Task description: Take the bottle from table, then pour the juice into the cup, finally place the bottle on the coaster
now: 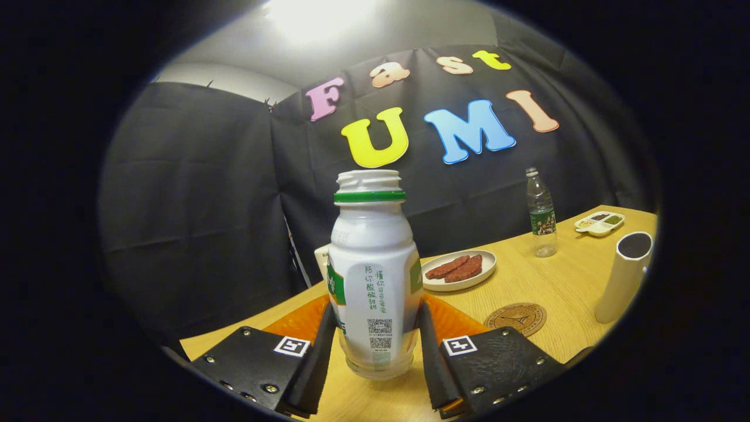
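The wooden counter (545, 281) stretches off toward two o'clock, and over its near edge the tool (378, 346) has both fingers pressed against the sides of the white bottle (373, 264), which stands upright with its cap off. Off at two o'clock from the bottle stands the tall white cup (624, 275). A plate of red slices (459, 269) sits at one o'clock, with the round coaster (515, 318) nearer.

bottle (372, 275) white, uncapped, upright | cup (624, 275) white | coaster (516, 318) round, maybe cork
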### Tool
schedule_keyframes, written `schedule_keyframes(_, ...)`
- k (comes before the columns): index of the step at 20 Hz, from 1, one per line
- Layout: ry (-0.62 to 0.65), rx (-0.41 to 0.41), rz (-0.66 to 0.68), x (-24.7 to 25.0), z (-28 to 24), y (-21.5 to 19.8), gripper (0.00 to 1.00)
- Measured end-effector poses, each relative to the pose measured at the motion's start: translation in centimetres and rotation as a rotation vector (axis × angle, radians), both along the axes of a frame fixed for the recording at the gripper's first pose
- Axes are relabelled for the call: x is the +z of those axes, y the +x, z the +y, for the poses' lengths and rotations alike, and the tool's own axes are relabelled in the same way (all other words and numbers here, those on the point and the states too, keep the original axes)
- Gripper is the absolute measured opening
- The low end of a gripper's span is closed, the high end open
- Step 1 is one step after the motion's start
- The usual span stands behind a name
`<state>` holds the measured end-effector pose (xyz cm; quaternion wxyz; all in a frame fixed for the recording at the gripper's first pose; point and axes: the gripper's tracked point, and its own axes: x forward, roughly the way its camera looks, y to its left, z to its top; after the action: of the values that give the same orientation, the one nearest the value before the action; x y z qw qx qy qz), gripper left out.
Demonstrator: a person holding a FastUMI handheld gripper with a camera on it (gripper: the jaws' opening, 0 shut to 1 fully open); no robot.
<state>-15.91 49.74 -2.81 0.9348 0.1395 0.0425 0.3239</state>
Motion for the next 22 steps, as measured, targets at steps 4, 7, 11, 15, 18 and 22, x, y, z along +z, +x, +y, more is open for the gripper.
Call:
schedule_keyframes(4, 0.151, 0.005, 0.023, 2.0, -1.3, 0.5, 0.68)
schedule_keyframes(7, 0.298, 0.008, 0.055, 3.5, -2.7, 1.0, 0.68)
schedule_keyframes(11, 0.481, -0.007, 0.097, 5.0, -5.3, 2.0, 0.68)
schedule_keyframes(15, 0.572, -0.039, 0.139, 5.1, -7.8, 3.4, 0.67)
schedule_keyframes(18, 0.662, -0.048, 0.181, 5.0, -9.3, 4.4, 0.67)
schedule_keyframes(22, 0.813, -0.07, 0.238, 4.7, -11.6, 4.9, 0.67)
